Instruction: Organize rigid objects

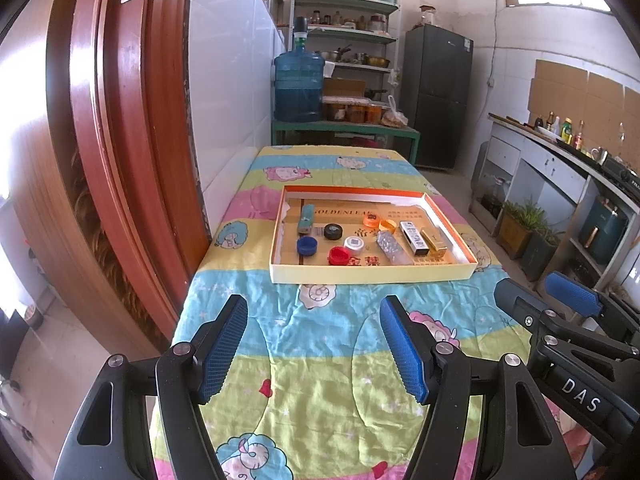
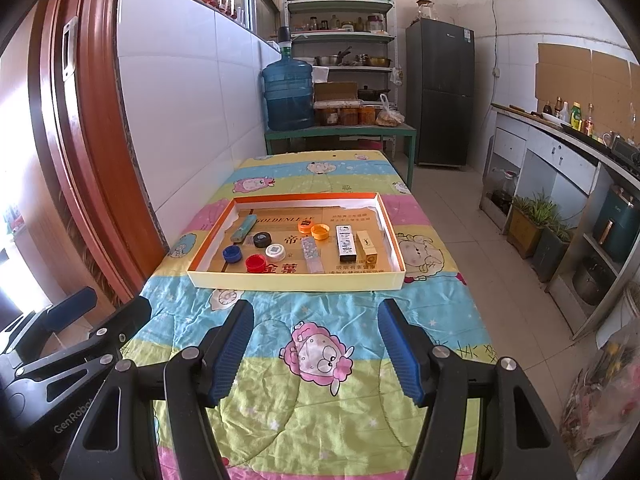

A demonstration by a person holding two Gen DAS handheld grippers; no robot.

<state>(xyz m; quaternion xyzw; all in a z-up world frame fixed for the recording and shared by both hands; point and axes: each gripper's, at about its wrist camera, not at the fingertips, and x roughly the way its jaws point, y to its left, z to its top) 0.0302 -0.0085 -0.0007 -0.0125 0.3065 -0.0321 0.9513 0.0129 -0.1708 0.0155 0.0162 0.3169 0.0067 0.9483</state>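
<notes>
A shallow cardboard tray (image 1: pixel 372 274) (image 2: pixel 296 280) with orange inner walls lies on the cartoon-print tablecloth. Inside lie a blue cap (image 1: pixel 307 245) (image 2: pixel 232 255), a red cap (image 1: pixel 338 256) (image 2: pixel 255 263), a black cap (image 1: pixel 333 231) (image 2: pixel 262 239), a white cap (image 1: pixel 353 243) (image 2: pixel 275 251), two orange caps (image 1: pixel 378 223) (image 2: pixel 313 229), a teal lighter (image 1: pixel 306 219) (image 2: pixel 243 227), a clear patterned box (image 1: pixel 394 248) (image 2: pixel 312 254), a white-black box (image 1: pixel 414 237) (image 2: pixel 346 243) and a gold box (image 1: pixel 434 243) (image 2: pixel 368 246). My left gripper (image 1: pixel 314 350) and right gripper (image 2: pixel 316 354) hover open and empty above the cloth, short of the tray.
A red-brown wooden door frame (image 1: pixel 112 140) and tiled wall border the table's left side. Behind the table stand a green bench with a blue water jug (image 1: pixel 298 84), shelves and a dark fridge (image 1: pixel 438 96). A counter (image 2: pixel 560 152) with plants runs along the right; tiled floor lies between.
</notes>
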